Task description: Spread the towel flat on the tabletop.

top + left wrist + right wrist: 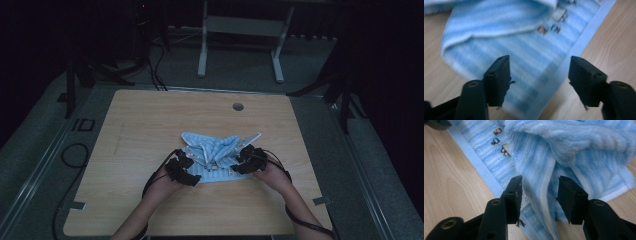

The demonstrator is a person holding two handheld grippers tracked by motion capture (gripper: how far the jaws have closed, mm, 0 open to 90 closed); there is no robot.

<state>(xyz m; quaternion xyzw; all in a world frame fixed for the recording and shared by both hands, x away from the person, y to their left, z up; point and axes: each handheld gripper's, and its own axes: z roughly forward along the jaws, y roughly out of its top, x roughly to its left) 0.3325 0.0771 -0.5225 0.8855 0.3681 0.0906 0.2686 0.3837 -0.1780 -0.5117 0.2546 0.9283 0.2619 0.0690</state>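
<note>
Your table (pixel 150 125) is a light wood-grain top with a small round hole (pixel 238 106) near its far edge, and it stands on a grey floor (pixel 45 145) where a black cable (pixel 70 150) loops at your left. Beyond the far edge you can see the white legs of another frame (pixel 240 40). On the table, a little nearer to you than the middle, lies a blue-and-white striped towel (pixel 212 150), crumpled and partly folded over itself, with a plain pale-blue border along its near edge and a few small printed figures (pixel 499 140) on the flat part. Your left gripper (pixel 182 170) sits at the towel's near left corner; in the left gripper view its jaws stand wide apart above the flat striped layer and its border (pixel 564 67), holding nothing, with bare table on either side. Your right gripper (pixel 247 160) is at the towel's right side; in the right gripper view its jaws are parted on either side of a raised fold of the towel (pixel 540 185), and the fabric lies between them, but you cannot tell whether the pads touch it.
</note>
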